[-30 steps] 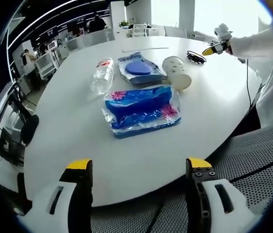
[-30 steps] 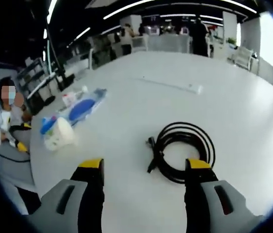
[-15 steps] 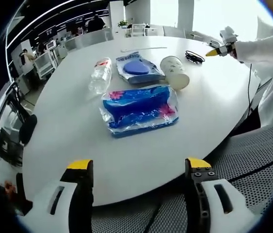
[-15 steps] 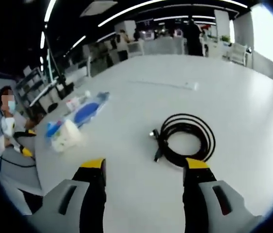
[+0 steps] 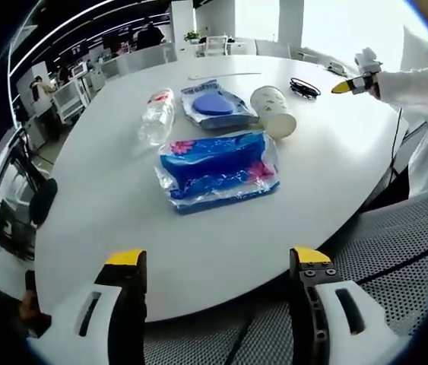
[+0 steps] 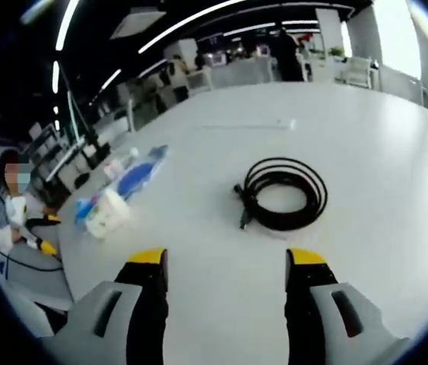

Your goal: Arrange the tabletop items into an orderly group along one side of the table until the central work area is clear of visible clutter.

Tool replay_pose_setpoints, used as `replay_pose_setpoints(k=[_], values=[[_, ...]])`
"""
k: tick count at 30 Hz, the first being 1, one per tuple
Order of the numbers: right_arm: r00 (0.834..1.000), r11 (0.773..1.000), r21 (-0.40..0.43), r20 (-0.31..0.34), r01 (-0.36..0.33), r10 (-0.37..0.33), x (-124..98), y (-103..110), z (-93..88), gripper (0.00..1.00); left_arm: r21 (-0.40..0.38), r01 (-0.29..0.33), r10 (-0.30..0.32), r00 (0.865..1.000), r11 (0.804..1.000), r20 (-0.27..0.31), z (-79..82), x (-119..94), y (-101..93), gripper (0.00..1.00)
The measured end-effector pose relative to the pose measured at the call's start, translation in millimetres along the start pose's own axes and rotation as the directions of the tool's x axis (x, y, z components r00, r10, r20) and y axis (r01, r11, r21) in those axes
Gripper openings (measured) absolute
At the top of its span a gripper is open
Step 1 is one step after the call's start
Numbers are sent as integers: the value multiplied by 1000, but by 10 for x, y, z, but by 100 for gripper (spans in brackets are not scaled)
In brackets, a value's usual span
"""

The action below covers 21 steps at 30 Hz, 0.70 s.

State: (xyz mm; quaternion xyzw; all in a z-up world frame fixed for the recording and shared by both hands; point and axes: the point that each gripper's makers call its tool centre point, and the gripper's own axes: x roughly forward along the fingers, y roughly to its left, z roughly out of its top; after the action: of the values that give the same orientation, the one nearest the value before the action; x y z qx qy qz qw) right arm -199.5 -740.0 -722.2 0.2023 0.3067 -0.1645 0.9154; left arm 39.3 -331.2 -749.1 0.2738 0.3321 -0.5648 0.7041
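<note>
White tabletop (image 5: 107, 205) takes up most of the left gripper view, and the left gripper (image 5: 217, 262) hangs off its near edge, jaws spread wide with nothing between them. Straight ahead of it, closest of the clutter, lies the blue wipes pack (image 5: 217, 169), flat, its long axis running across the line of the jaws with a slight tilt. Just past that sit three things in a loose row: a clear plastic bottle (image 5: 157, 117) on its side to the left, a smaller blue pouch (image 5: 215, 106) in the middle, and a paper cup (image 5: 273, 111) tipped over to the right, its mouth towards the pack. Farther still is the black coiled cable (image 5: 304, 88), near the table's right rim, and beyond it the right gripper (image 5: 353, 82) reaches in from the person's sleeve. In the right gripper view the right gripper (image 6: 226, 258) is also wide open and empty, poised above bare table with the coiled cable (image 6: 282, 194) just ahead and a little to the right of the jaws' centre line; the cup (image 6: 109, 214) and pouch (image 6: 136, 172) lie well off to its left. I judge the right hand the nearer one for the cable and the left the nearer for the pack. Open table surrounds the cable, so there is room to come down on its ring; the far half of the table is bare and offers room for grouping.
</note>
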Motion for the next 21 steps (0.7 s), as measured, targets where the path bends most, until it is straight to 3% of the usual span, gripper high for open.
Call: replay_pose_setpoints(k=[21], values=[[1000,999,53,-1,-2,2,-88,-17,-140,57,9,-5,5,1000,1000,-22,-40,22,8,78]])
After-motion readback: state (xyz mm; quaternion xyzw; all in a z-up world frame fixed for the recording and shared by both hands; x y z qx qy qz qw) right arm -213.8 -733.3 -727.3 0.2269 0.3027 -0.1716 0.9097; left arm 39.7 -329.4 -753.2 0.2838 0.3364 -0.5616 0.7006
